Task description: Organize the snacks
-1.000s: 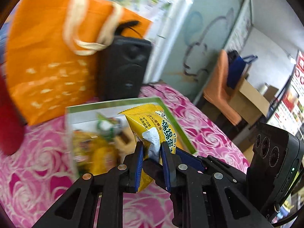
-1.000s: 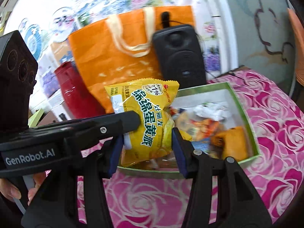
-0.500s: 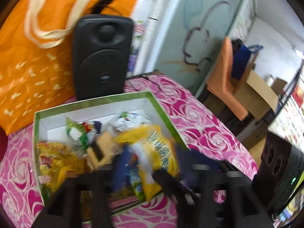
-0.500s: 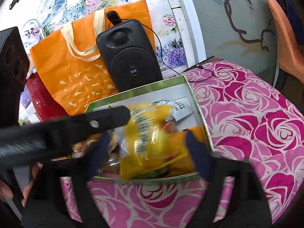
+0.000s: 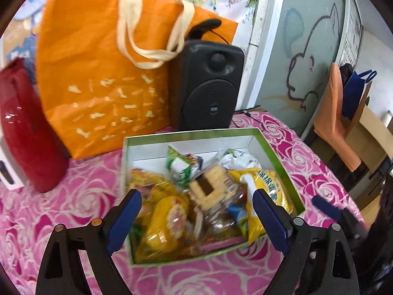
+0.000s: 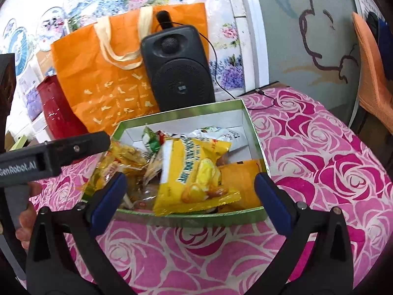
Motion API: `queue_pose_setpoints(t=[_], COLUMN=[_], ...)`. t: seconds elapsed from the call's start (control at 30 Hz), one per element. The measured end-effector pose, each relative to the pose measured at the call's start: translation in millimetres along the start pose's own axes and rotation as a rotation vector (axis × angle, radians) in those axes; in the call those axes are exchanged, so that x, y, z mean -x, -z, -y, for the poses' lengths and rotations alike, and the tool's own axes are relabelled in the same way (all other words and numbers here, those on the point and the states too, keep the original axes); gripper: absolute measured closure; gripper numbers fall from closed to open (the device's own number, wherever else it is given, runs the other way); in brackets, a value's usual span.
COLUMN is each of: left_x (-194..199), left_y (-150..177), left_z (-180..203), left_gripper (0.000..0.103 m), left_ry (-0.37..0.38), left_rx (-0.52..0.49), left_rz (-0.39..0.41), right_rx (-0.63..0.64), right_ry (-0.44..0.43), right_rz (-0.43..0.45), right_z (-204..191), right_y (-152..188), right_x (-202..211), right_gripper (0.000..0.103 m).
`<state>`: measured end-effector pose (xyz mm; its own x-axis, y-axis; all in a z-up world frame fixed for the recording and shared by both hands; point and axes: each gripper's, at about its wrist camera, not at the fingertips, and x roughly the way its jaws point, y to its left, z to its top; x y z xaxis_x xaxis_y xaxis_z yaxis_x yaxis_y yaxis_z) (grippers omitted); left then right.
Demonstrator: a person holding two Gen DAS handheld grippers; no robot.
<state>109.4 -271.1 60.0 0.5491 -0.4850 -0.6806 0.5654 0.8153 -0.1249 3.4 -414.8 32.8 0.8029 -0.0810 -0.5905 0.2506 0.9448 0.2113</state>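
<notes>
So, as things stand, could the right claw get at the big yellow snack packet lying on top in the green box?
Probably yes. The right claw is open and empty, and the yellow snack packet lies on top of the pile in the green box, uncovered, straight ahead between the fingers.

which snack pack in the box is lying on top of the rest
The big yellow egg-yolk pie pack, printed with blue characters. It lies tilted over the other wrappers at the green box's near edge; the orange pack beside it sits lower.

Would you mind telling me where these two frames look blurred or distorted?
Left wrist view: the snacks in the green box are slightly smeared and the orange bag is soft. Right wrist view: sharper; the yellow packet reads clearly. Both bend toward dark fisheye edges.
</notes>
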Motion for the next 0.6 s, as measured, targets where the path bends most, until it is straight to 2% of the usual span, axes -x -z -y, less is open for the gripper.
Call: queue_pose_setpoints(t=[0.17, 0.3, 0.47, 0.6], left_x=[48, 74, 91, 96], left_y=[21, 44, 79, 105], left_z=[-11, -21, -32, -33], left_gripper=[0.009, 0.009, 0.009, 0.009], left_ry=[-0.087, -0.171, -0.218, -0.238], left_rx=[0.003, 0.019, 0.064, 0.063], left_rz=[0.06, 0.055, 0.033, 0.005], right_rx=[0.081, 0.095, 0.114, 0.104], right_ry=[0.025, 0.067, 0.129, 0.138], right_rz=[-0.015, -0.042, -0.076, -0.092], right_z=[-19, -24, -29, -28], right_y=[2, 14, 41, 58], right_x=[40, 65, 83, 87], right_gripper=[0.0, 0.0, 0.0, 0.0])
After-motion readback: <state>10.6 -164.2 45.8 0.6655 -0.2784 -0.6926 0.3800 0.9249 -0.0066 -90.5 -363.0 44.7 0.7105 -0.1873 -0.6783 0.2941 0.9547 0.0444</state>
